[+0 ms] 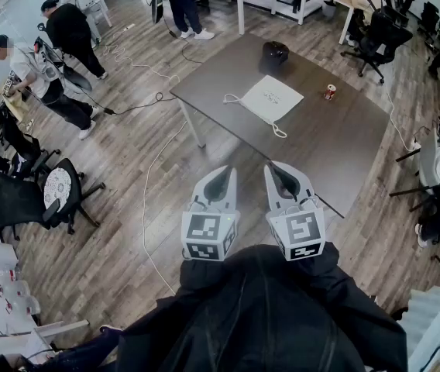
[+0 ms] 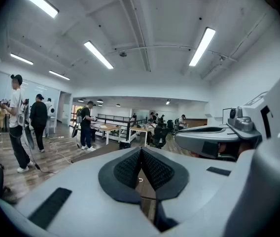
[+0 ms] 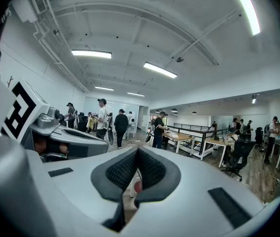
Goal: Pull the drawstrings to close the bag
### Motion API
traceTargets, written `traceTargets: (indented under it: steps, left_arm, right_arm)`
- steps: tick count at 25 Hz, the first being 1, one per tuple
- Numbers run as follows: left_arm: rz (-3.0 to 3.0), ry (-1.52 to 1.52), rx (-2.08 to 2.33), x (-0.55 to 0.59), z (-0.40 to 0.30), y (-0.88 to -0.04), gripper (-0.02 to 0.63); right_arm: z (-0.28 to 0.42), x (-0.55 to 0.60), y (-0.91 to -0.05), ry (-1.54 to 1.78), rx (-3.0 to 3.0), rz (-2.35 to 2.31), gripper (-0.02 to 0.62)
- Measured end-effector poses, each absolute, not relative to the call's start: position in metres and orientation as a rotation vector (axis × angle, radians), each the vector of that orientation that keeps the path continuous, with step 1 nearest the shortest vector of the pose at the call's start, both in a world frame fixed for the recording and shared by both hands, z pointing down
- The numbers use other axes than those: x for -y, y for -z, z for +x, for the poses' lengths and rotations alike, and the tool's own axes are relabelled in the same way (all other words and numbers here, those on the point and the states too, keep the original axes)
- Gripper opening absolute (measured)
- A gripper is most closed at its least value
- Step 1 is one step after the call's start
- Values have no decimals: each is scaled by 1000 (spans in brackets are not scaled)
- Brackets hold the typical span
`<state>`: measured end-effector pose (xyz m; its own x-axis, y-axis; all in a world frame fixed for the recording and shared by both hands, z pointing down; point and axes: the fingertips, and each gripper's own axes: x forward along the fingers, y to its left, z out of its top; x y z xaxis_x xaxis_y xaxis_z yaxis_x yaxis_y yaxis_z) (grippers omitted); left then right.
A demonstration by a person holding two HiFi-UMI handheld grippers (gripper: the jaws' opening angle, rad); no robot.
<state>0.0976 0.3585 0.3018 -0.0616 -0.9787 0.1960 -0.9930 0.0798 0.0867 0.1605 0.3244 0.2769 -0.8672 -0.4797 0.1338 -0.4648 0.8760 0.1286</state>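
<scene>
Workroom with wood flooring, seen steeply from above. At 9 o'clock, standing people (image 1: 69,33) and a black office chair (image 1: 30,196) are seen, well apart from the work. A loose cable (image 1: 146,208) is trailed over the floor toward the dark tabletop (image 1: 344,146), which fills the middle of the view out to 2 o'clock.

At 6 o'clock the left gripper (image 1: 221,178) is held in the air by the tabletop's near edge. Its fingers (image 2: 127,169) are pressed together with nothing between them. At 12 o'clock from both grippers, well apart from them, the white drawstring bag (image 1: 273,95) is laid flat near the tabletop's middle. Its drawstrings (image 1: 279,130) are spilled loose at its 9 and 6 o'clock sides. The task is judged not yet begun.

Just beside the left gripper, the right gripper (image 1: 282,175) is held the same way, its fingers (image 3: 120,172) also closed on nothing. At 3 o'clock from the bag, a small red-and-white can (image 1: 329,92) is stood near it.

Several slips are judged possible. The thin cords, lying flat, could be missed or pinched together with the cloth. If only one cord were pulled, the light bag would likely be dragged rather than cinched. The can could be knocked over by a wide reach on the right.
</scene>
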Motion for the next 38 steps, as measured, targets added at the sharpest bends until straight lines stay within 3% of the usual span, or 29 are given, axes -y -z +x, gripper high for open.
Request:
traceTargets:
  steps: [20,38]
  left_arm:
    - [2004,-192,2045,-370,71,-336,34]
    - [1902,-257,1961,-408,2,-403,34]
  right_arm:
    - [123,-335,-306,60,2841,706,23]
    - [54,-364,-375,-35,2717,628,23]
